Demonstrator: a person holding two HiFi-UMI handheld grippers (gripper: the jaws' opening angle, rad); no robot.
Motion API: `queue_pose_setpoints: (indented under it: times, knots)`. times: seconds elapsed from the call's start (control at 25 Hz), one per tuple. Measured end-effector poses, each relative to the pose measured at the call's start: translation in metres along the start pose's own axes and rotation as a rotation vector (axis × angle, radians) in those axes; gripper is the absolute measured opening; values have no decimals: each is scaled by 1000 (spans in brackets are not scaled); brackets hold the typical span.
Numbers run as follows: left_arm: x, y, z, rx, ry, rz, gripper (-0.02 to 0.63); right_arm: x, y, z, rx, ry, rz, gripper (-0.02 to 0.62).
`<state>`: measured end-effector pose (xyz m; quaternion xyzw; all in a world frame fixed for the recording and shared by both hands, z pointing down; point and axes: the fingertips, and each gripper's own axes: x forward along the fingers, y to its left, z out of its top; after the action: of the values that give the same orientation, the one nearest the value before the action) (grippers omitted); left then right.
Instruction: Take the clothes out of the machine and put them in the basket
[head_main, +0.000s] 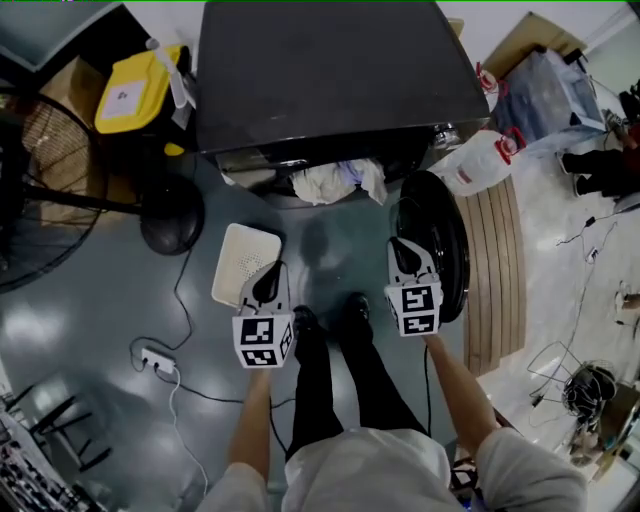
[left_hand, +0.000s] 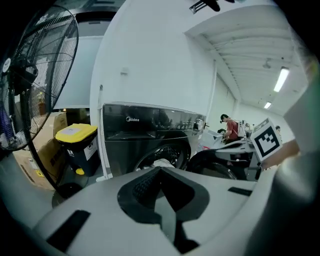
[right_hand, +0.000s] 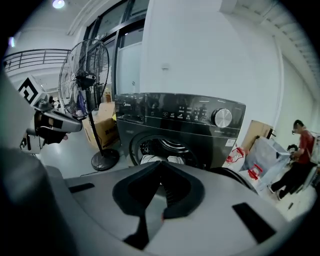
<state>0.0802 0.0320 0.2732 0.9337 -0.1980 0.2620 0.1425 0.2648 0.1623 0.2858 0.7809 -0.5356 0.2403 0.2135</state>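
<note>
The dark front-loading washing machine (head_main: 330, 70) stands ahead with its round door (head_main: 445, 250) swung open to the right. White clothes (head_main: 338, 182) spill from the drum mouth and also show in the left gripper view (left_hand: 161, 163) and the right gripper view (right_hand: 148, 160). A white basket (head_main: 232, 250) lies on the floor left of the opening. My left gripper (head_main: 272, 272) (left_hand: 160, 172) hovers at the basket's right edge, shut and holding nothing. Close in front of the open door, my right gripper (head_main: 400, 248) (right_hand: 161, 165) is shut with nothing in it.
A fan with a round base (head_main: 172, 215) stands to the left, beside a yellow-lidded bin (head_main: 135, 90). A power strip (head_main: 155, 358) and its cable lie on the floor. A white jug (head_main: 480, 160) and a slatted wooden board (head_main: 500, 270) are on the right. A person (right_hand: 300, 150) stands far right.
</note>
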Motion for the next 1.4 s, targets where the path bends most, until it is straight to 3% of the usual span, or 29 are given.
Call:
queue_pose_setpoints:
  times: [0.36, 0.84, 1.2, 1.24, 1.28, 1.32, 1.36, 1.4]
  knots:
    - [53, 24, -40, 11, -8, -48, 17, 44, 3, -41, 16, -4, -59, 24]
    - [122, 27, -124, 32, 1, -74, 17, 110, 1, -123, 14, 16, -88, 24]
    - [152, 32, -146, 29, -18, -68, 17, 150, -3, -157, 0, 5, -75, 25]
    - [154, 31, -146, 28, -20, -70, 18, 153, -1, -158, 7, -2, -57, 35]
    - [155, 30, -147, 28, -23, -72, 17, 157, 1, -159, 14, -11, -35, 123]
    - [156, 30, -147, 28, -25, -75, 17, 161, 4, -159, 19, -23, -17, 260]
    - [157, 29, -148, 27, -27, -78, 18, 165, 6, -159, 20, -35, -10, 327]
    - [158, 29, -149, 25, -27, -80, 17, 168, 6, -158, 19, -44, -13, 353]
